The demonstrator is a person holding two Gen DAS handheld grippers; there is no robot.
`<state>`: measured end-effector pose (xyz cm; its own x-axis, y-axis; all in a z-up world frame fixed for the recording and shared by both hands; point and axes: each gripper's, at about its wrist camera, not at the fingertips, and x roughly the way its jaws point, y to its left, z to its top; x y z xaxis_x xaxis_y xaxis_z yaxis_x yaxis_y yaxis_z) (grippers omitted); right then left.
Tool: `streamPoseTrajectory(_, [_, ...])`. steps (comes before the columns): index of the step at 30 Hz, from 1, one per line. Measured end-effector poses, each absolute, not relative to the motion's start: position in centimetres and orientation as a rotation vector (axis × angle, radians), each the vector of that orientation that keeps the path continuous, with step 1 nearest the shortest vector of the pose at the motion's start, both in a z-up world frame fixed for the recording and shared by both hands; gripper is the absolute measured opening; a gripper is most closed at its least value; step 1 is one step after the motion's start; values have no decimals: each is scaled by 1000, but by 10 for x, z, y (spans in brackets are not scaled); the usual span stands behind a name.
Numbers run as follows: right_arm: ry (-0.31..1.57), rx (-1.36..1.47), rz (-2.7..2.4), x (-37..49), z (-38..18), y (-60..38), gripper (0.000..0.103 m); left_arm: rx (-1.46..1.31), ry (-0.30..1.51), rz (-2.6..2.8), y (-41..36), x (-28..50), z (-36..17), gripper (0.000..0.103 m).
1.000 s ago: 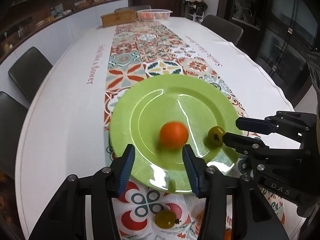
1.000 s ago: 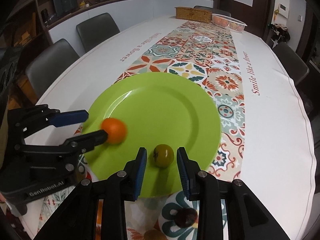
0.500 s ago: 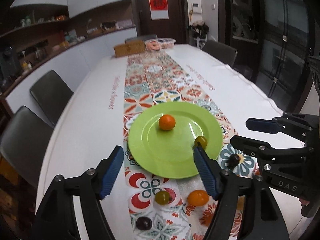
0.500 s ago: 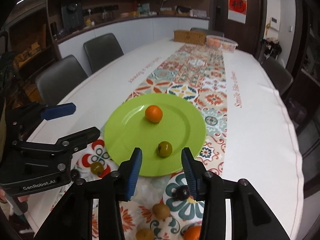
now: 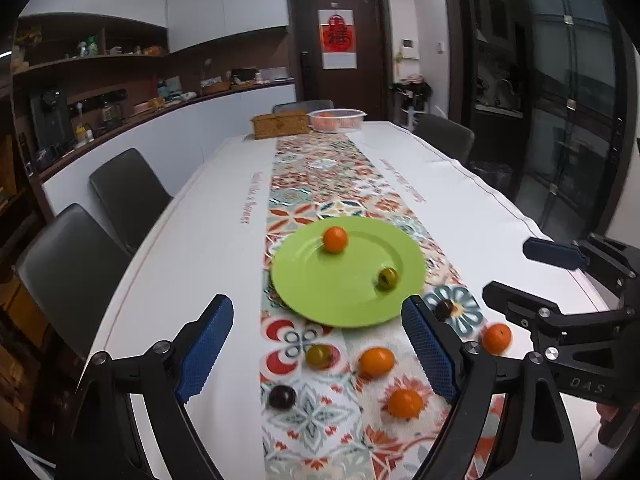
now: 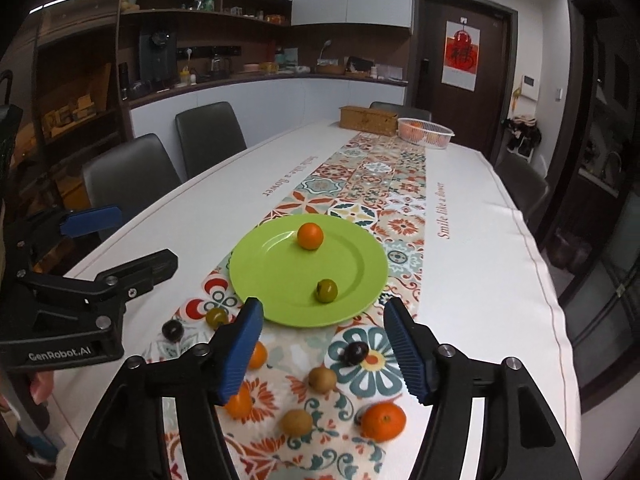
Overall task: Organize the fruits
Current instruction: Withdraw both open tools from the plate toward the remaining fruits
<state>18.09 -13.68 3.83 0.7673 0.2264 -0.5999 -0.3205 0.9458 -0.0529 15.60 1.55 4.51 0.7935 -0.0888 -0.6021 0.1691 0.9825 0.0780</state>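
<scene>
With a round orange fruit [image 5: 335, 239] and a small green one [image 5: 387, 278] lying on the glossy lime-green plate [image 5: 320, 300], both the left gripper [image 5: 316, 346] and right gripper [image 6: 324, 350], jaws just opened and empty, look between picks; next, close on loose fruit by the table's near edge.

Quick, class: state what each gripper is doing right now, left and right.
Left gripper: open, jaws just opening, holding nothing.
Right gripper: open, jaws just opening, holding nothing.
</scene>
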Motion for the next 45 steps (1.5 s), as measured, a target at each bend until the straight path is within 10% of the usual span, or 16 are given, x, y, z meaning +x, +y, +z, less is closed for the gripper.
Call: streamPoseTrajectory(45, [685, -368, 428, 130, -45, -134, 61, 417, 674, -493, -28, 112, -44, 67])
